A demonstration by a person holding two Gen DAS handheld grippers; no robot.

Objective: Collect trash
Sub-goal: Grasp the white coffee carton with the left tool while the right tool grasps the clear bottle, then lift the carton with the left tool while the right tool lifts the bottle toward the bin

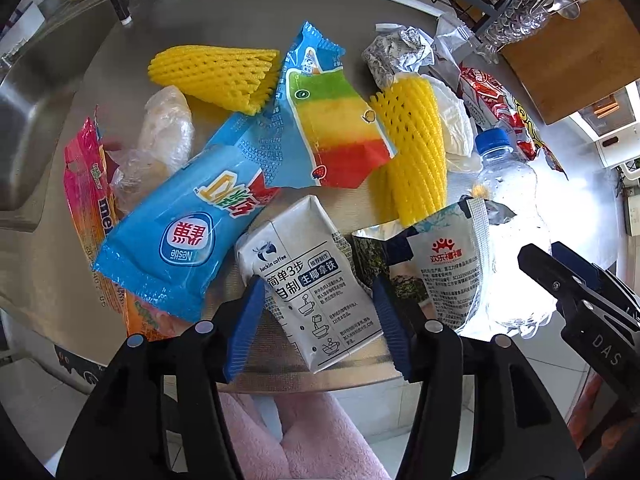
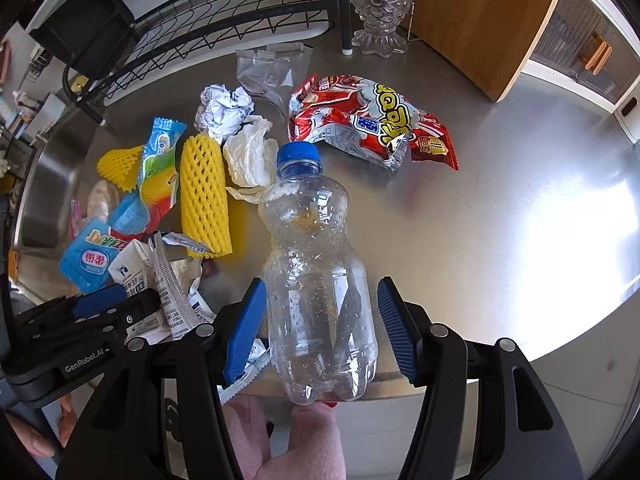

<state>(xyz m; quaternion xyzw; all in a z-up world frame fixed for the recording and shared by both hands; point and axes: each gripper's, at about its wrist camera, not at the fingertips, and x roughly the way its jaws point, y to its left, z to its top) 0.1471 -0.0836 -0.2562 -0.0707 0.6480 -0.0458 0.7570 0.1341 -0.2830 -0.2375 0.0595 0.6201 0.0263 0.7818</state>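
The clear plastic bottle with a blue cap lies on the steel counter, empty except for droplets, its base over the edge. Glare washes it out in the left view. The right gripper straddles it, jaws spread wide. The left gripper, equally spread, brackets a white coffee carton without gripping.

Steel counter (glare), wooden board behind.

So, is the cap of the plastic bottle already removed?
No, the blue cap sits on the neck of the clear plastic bottle, which lies between the open right gripper fingers.
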